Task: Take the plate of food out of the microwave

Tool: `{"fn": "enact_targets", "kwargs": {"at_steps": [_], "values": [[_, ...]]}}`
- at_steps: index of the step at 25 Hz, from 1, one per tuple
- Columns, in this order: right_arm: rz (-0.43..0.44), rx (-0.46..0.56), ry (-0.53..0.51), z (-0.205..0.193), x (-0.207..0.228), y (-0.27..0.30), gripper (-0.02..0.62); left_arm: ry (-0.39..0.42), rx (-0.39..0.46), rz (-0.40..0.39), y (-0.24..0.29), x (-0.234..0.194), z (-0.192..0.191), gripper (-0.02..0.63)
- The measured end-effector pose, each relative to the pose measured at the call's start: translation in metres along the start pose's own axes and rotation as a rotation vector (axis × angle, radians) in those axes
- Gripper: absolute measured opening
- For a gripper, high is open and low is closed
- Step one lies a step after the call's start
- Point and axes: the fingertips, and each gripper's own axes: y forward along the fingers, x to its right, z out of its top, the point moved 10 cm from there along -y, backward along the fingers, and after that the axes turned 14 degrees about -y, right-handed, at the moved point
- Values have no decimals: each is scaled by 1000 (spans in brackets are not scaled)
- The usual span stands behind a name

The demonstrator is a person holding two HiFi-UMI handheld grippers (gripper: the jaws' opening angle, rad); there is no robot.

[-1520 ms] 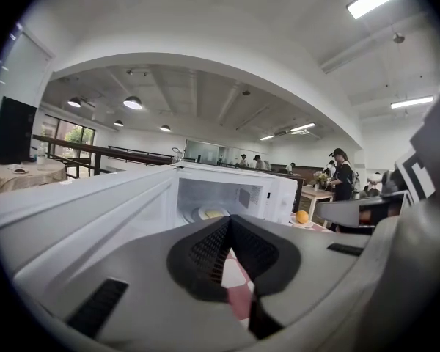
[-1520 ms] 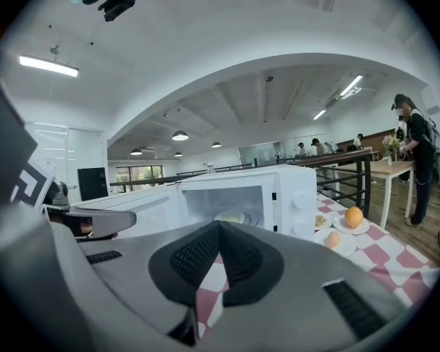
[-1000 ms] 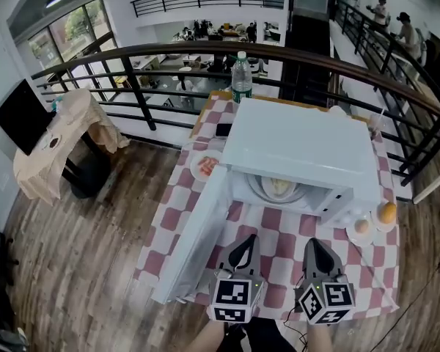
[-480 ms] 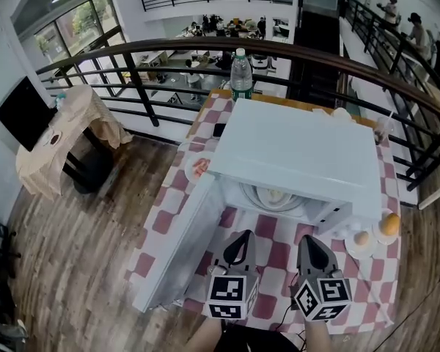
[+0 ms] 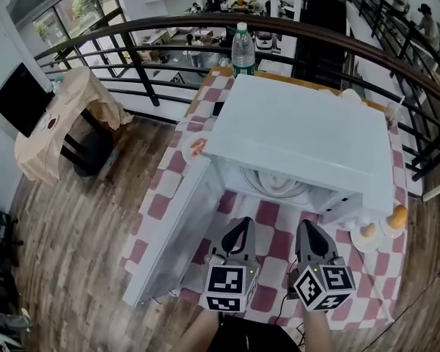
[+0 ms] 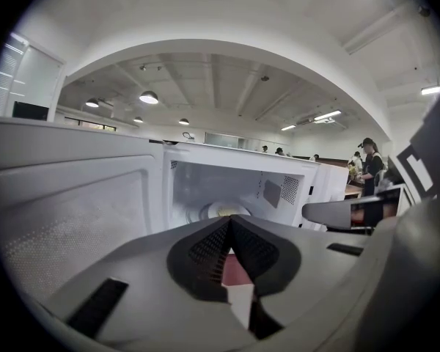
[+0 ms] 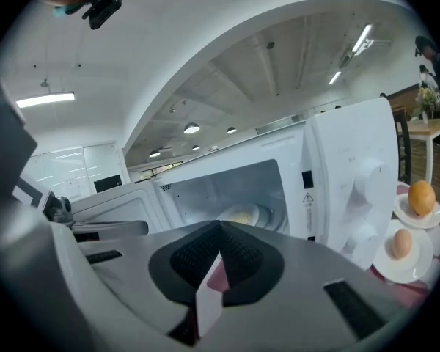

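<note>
The white microwave (image 5: 297,141) stands on the checked table with its door (image 5: 174,233) swung open to the left. Inside, the plate of food (image 5: 273,185) shows only partly under the top edge. It is seen better in the left gripper view as a plate (image 6: 218,210) on the turntable, and in the right gripper view as a plate (image 7: 243,214) with pale yellow food. My left gripper (image 5: 243,226) and right gripper (image 5: 306,226) hover side by side just before the opening. Both the left gripper (image 6: 229,226) and the right gripper (image 7: 220,230) are shut and hold nothing.
An orange (image 5: 398,215) and an egg (image 5: 367,231) lie on saucers right of the microwave. A small plate (image 5: 196,149) sits to its left and a water bottle (image 5: 243,48) behind it. A dark railing (image 5: 132,64) runs behind the table.
Both grippers have moved a little closer to the microwave opening. The head view has shifted forward, so the microwave top hides more of the plate.
</note>
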Motion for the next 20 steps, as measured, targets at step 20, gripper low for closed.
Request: {"fn": "enact_targets", "kwargs": {"at_steps": [20], "values": [[-116, -21, 322, -22, 7, 50, 40, -6, -86, -69, 34, -17, -20, 15]]}}
